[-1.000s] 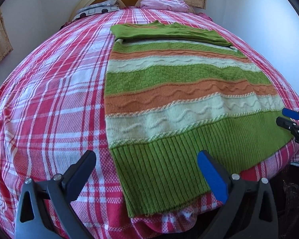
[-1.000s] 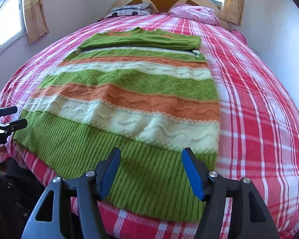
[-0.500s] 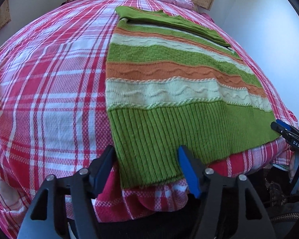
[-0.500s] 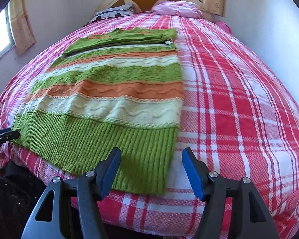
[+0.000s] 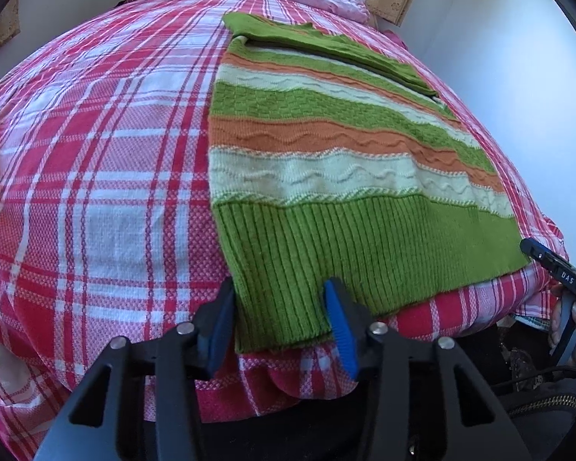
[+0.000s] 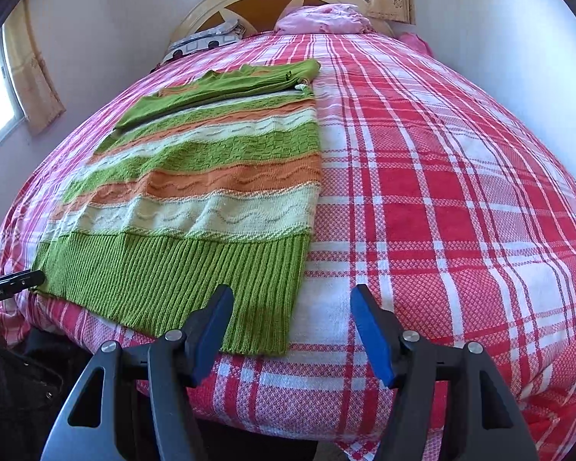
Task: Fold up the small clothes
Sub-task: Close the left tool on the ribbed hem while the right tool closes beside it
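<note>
A striped knit sweater (image 5: 326,161), green, orange and cream, lies flat on the bed with its sleeves folded across the far end and its green ribbed hem nearest me. My left gripper (image 5: 280,307) is open, its blue pads either side of the hem's near left corner. My right gripper (image 6: 292,326) is open at the hem's near right corner (image 6: 272,330), with the corner by its left pad. The sweater also shows in the right wrist view (image 6: 196,207). The right gripper shows at the right edge of the left wrist view (image 5: 556,269).
The bed has a red, pink and white plaid cover (image 6: 441,192). A pink pillow (image 6: 322,19) and a patterned pillow (image 6: 207,40) lie at the headboard. Walls stand close on both sides. A dark bag (image 5: 537,395) sits below the bed's near edge.
Both grippers have moved apart toward the hem's two near corners and come closer to the bed. The left gripper's jaws have narrowed around the hem corner.
</note>
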A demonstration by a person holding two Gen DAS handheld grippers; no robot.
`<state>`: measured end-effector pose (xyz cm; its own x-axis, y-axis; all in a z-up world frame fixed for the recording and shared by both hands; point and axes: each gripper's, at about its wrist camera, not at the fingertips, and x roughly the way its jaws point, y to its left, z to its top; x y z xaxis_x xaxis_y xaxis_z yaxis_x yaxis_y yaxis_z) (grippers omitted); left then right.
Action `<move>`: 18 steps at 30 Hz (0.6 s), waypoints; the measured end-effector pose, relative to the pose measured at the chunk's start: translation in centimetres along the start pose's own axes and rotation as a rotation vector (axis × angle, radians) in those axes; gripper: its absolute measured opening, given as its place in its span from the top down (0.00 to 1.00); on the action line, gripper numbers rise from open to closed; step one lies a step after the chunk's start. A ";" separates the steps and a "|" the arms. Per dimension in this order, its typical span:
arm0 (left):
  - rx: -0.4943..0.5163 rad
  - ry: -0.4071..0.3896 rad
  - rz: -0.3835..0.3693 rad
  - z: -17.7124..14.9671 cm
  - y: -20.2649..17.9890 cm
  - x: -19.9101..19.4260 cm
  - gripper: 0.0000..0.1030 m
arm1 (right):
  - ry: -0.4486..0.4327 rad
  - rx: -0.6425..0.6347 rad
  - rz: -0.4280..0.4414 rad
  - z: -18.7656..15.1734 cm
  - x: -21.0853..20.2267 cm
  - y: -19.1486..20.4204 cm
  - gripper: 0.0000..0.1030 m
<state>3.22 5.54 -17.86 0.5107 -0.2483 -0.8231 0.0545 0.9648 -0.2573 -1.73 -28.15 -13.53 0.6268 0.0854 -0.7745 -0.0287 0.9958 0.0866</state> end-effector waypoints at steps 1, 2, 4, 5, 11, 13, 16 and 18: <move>0.000 -0.002 -0.002 0.0 0.0 0.0 0.53 | 0.000 -0.002 0.001 0.0 0.0 0.2 0.38; 0.001 -0.004 -0.004 0.0 0.0 0.0 0.54 | 0.001 -0.004 0.010 -0.1 0.0 0.3 0.39; -0.005 -0.007 -0.007 0.0 0.2 0.0 0.59 | 0.016 -0.007 0.064 -0.1 0.0 0.9 0.48; -0.007 -0.009 -0.008 0.0 0.4 -0.1 0.62 | 0.022 -0.011 0.080 -0.2 0.1 1.2 0.53; -0.012 -0.028 -0.060 0.2 0.6 -0.6 0.91 | 0.007 0.020 0.142 -0.5 0.0 0.9 0.96; -0.011 -0.036 -0.066 0.4 0.5 -0.9 0.91 | -0.029 0.064 0.193 -0.3 -0.6 0.2 0.97; -0.051 -0.067 -0.110 1.1 1.3 -1.8 0.92 | -0.096 0.110 0.263 0.1 -1.9 -0.4 0.97; -0.074 -0.099 -0.128 1.6 1.9 -2.8 0.92 | -0.134 0.122 0.269 0.6 -2.5 -0.6 0.97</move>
<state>3.31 8.17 -15.26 0.5860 -0.3556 -0.7281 0.0633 0.9159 -0.3964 -2.87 -28.99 -11.26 0.7063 0.3319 -0.6252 -0.1183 0.9262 0.3580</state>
